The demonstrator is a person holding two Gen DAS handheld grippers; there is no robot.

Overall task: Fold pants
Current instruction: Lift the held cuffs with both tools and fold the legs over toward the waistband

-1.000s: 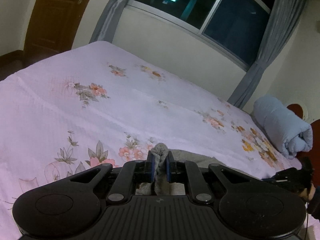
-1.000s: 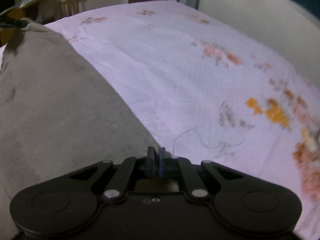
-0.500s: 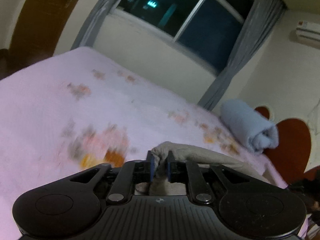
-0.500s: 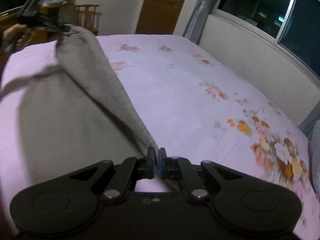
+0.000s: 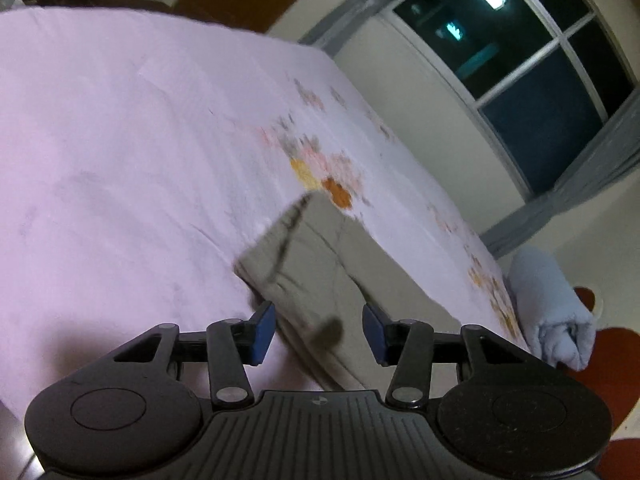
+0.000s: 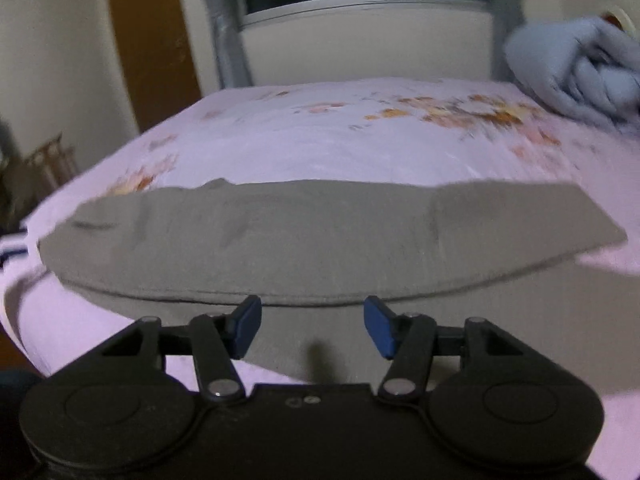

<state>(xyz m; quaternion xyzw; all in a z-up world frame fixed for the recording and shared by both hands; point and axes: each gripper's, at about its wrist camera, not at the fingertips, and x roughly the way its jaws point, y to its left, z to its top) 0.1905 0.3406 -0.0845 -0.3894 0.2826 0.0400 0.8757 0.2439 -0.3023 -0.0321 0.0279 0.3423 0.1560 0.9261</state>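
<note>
The grey pants (image 6: 280, 236) lie folded in a long flat strip across the pink floral bed (image 6: 320, 148). In the left wrist view the pants (image 5: 332, 256) lie just ahead, with a dark drawstring across one end. My left gripper (image 5: 318, 332) is open and empty, just above the near edge of the pants. My right gripper (image 6: 312, 326) is open and empty, just in front of the folded long edge of the pants.
A rolled light-blue blanket (image 5: 552, 304) lies at the head of the bed, also in the right wrist view (image 6: 576, 68). A window with grey curtains (image 5: 540, 80) and a brown door (image 6: 152, 40) stand behind the bed. A chair (image 6: 48, 160) stands at left.
Both grippers have opened and let go of the pants. The lifted cloth now lies folded flat on the bed, and both grippers have swung round and pulled back.
</note>
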